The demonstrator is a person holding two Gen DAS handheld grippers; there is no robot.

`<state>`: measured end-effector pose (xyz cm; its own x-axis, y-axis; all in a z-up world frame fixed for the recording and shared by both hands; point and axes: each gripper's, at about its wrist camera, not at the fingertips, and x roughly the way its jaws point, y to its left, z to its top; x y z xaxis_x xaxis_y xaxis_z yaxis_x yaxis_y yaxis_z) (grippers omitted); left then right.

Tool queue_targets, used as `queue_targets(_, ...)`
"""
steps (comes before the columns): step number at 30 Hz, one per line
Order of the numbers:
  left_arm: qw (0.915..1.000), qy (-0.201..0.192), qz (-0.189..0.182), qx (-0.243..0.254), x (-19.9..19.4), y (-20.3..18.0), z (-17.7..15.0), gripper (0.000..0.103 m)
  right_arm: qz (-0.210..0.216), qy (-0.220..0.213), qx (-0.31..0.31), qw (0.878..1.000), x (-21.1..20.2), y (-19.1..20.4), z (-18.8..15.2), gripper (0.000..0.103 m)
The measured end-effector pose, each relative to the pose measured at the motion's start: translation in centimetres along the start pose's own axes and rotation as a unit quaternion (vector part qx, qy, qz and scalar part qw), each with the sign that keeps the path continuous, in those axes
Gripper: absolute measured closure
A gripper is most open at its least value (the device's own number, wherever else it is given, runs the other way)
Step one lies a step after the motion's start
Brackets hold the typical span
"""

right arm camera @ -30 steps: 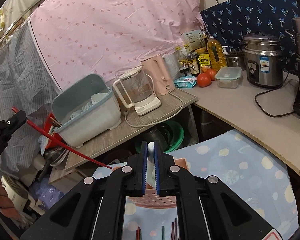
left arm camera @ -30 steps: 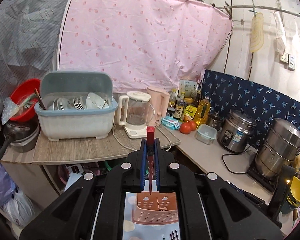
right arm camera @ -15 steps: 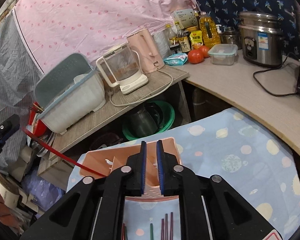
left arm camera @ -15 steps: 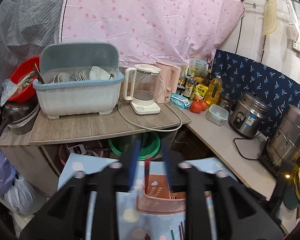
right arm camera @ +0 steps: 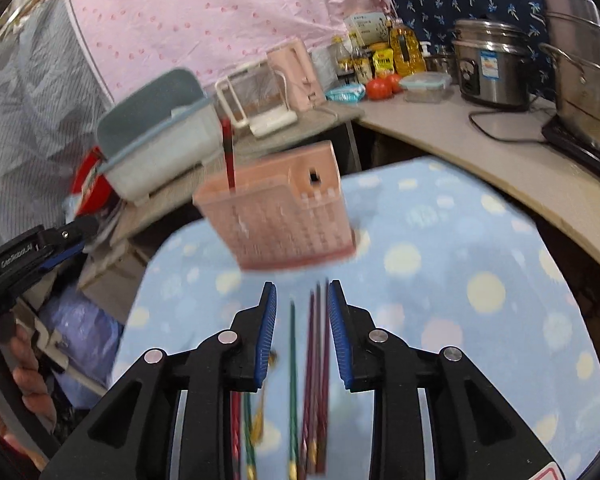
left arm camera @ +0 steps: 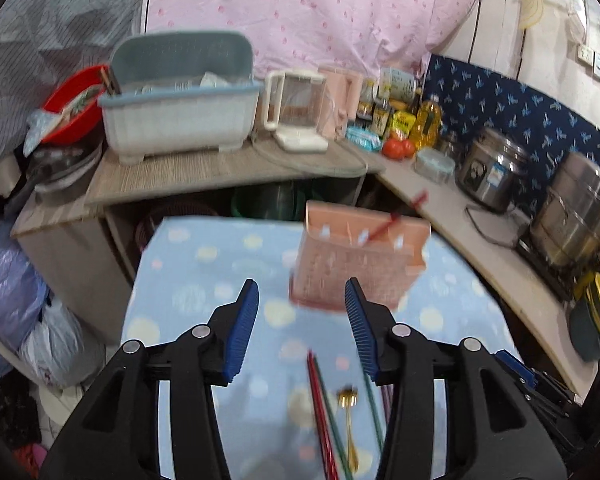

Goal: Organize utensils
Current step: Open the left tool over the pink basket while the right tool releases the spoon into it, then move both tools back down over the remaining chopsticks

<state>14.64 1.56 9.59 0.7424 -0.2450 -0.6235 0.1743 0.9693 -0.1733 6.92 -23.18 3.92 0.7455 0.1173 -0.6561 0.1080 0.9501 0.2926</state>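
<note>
Pink perforated utensil basket (left arm camera: 358, 264) stands on the dotted blue cloth (left arm camera: 204, 280), at 12 o'clock from both tongs; one red chopstick (right arm camera: 230, 156) leans inside it. Loose chopsticks (right arm camera: 314, 360) and a gold spoon (left arm camera: 350, 420) lie nearer. Left tongs (left arm camera: 302, 326) spread wide, empty. Right tongs (right arm camera: 302, 334) parted over the chopsticks, gripping nothing.

Pink basket (right arm camera: 280, 216) blocks ahead; bare cloth (right arm camera: 460, 280) rightward.

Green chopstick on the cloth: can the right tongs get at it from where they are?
Probably yes. The right tongs are open, and the green chopstick lies flat on the cloth between them. Dark red chopsticks lie close beside it and could get pinched too.
</note>
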Motion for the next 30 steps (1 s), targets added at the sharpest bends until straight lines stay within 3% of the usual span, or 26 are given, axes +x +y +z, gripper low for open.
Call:
queue_targets(7,0.9967,0.081,-0.006,0.001,-0.5,0.0,-10.2,0.06,-0.019,0.056,-0.005,0.998,-1.6,-1.6,-8.4,0.077)
queue_targets(15,0.9898,0.135,-0.025,0.037,-0.9,-1.6,-18.0,0.06,-0.028,0.085,0.009,0.996,-2.6,-3.4,-13.0,0.077)
queue_targets(21,0.9861,0.154,-0.028,0.055,-0.1,-3.0,-20.6,0.06,-0.027,0.091,0.011,0.995,-2.8,-3.6,-14.2,0.077)
queue_targets(30,0.9835,0.168,-0.021,0.062,1.3,-2.8,-21.7,0.06,-0.026,0.094,0.008,0.995,-2.9,-3.4,-14.5,0.077)
